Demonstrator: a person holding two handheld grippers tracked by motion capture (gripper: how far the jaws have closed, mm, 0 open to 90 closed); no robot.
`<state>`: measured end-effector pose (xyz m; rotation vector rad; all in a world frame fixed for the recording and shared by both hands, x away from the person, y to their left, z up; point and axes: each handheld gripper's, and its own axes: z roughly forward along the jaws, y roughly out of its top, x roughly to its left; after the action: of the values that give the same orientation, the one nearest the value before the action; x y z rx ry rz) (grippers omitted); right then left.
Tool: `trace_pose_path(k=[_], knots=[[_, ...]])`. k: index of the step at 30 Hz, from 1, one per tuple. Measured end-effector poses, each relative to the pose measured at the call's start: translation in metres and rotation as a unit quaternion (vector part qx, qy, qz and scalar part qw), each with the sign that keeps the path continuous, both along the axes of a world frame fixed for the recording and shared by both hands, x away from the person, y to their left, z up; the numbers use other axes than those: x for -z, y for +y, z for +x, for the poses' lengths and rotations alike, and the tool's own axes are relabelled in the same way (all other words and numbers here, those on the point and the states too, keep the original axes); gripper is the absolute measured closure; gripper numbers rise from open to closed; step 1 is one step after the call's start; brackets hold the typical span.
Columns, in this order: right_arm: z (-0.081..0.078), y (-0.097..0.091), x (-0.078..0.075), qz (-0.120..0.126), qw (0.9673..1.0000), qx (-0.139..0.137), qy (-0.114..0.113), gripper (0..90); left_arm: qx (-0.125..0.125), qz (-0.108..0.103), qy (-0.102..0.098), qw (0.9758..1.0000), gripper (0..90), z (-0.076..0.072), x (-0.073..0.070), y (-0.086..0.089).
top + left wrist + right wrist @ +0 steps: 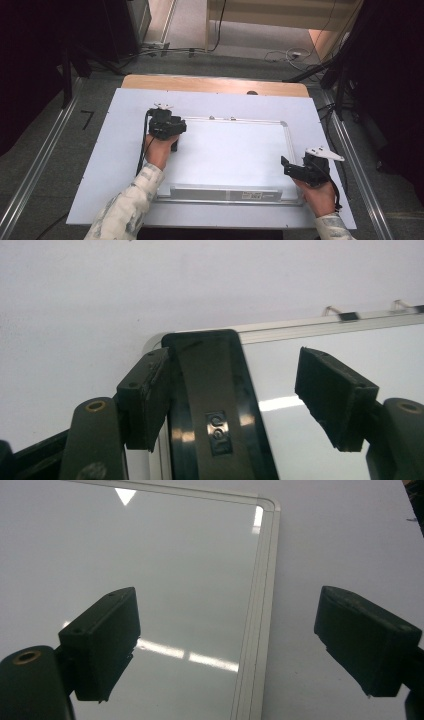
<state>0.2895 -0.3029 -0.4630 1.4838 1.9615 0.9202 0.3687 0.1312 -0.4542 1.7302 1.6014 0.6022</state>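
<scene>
Left gripper (230,400) stood open over the far left corner of the whiteboard (235,155) on the table (100,165), one pad beside the black eraser (215,410), while the right gripper (227,645) hung open above the board's right edge.

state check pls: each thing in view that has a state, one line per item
whiteboard: flat on the table, surface wiped clean, no writing.
black eraser: lying on the whiteboard's corner, between the left jaws; one pad beside it, the other apart.
left tongs: open, over the eraser.
right tongs: open, nothing between the jaws, over the whiteboard's frame edge.
white table sheet: flat under the whiteboard.
</scene>
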Motion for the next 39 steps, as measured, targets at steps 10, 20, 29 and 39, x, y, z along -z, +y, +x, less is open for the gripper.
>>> trace_pose_path(k=[10,20,29,39], knots=[[-0.001,0.0,0.001,-0.001,1.0,0.002,0.001,9.8,0.006,-0.02,-0.028,0.9994,28.3,-0.024,-0.01,0.011],[-0.001,-0.002,0.0,-0.002,1.0,0.005,0.0,9.8,0.004,-0.031,-0.038,0.9988,27.4,-0.046,-0.006,0.028],[-0.002,-0.002,0.001,-0.002,1.0,0.005,0.0,9.8,-0.002,-0.047,-0.043,0.998,26.1,-0.072,-0.002,0.051],[-0.003,-0.004,0.0,0.0,1.0,0.007,-0.002,9.8,-0.015,-0.045,-0.045,0.9978,25.3,-0.098,0.001,0.078]])
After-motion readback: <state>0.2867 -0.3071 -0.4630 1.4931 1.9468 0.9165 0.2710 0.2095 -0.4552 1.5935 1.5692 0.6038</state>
